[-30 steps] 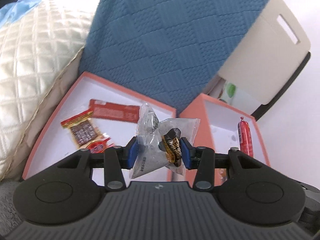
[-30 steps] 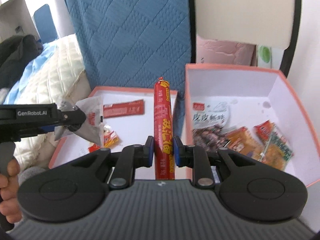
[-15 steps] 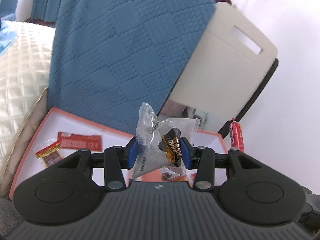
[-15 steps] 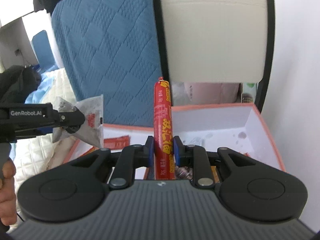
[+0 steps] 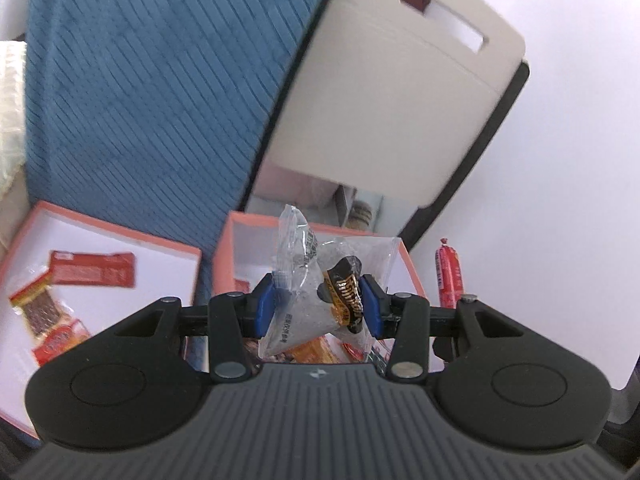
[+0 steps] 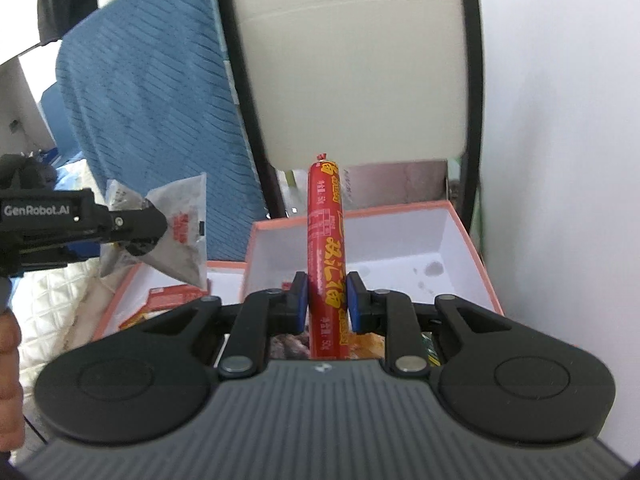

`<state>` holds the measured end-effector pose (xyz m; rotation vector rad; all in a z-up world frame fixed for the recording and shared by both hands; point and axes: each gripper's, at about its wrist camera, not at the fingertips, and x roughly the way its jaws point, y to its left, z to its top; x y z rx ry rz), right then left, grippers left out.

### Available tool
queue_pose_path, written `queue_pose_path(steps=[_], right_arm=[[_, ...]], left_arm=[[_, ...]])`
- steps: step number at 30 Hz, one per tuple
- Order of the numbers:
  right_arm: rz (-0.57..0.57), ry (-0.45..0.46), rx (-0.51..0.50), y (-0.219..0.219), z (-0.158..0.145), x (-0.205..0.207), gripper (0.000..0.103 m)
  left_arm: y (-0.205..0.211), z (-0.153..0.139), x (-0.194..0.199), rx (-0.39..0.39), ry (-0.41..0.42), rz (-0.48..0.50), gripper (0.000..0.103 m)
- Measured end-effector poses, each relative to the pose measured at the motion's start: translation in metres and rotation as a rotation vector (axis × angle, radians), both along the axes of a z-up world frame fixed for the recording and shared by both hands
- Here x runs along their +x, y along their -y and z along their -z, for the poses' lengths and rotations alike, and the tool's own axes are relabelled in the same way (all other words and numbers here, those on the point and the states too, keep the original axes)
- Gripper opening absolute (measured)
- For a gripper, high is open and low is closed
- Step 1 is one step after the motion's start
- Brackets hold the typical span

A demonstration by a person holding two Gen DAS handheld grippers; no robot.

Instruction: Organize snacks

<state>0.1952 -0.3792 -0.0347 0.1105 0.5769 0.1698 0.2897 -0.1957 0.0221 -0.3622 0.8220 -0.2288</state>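
Left gripper (image 5: 318,302): clamped on clear snack packet (image 5: 320,280), pinched between blue pads, above right orange box (image 5: 224,252).
Right gripper (image 6: 327,302): clamped on red sausage stick (image 6: 325,240), upright, pointing 12 o'clock.
Left orange box (image 5: 100,226): at 9 o'clock, holds red wrappers.

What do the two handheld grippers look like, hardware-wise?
Both match: black ribbed body, two round side lobes, black linkage arms with silver pivot pins, blue pads on the fingers. The left gripper carries white "GenRobot.AI" lettering on its side; the right gripper shows a small logo on its body. No cables visible.
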Motion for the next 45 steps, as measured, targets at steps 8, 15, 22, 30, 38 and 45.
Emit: queue_pose_path(steps=[8,15,22,30,38,45], right_arm=[[0.015,-0.091,0.021,0.023,0.038,0.023,0.024],[0.037,-0.161,0.030,0.038,0.069,0.034,0.024],[0.038,-0.234,0.031,0.042,0.102,0.043,0.024],[0.060,-0.293,0.059,0.047,0.122,0.048,0.025],[0.087,-0.254,0.052,0.050,0.103,0.040,0.057],[0.095,-0.169,0.062,0.048,0.062,0.019,0.057]], left_arm=[[0.030,0.046,0.013,-0.003,-0.087,0.027,0.050],[0.042,0.080,0.025,-0.003,-0.157,0.039,0.050],[0.052,0.107,0.029,0.014,-0.222,0.069,0.050],[0.055,0.112,0.026,0.039,-0.223,0.082,0.053],[0.054,0.081,0.018,0.065,-0.164,0.093,0.075],[0.036,0.031,0.000,0.055,-0.076,0.093,0.075]])
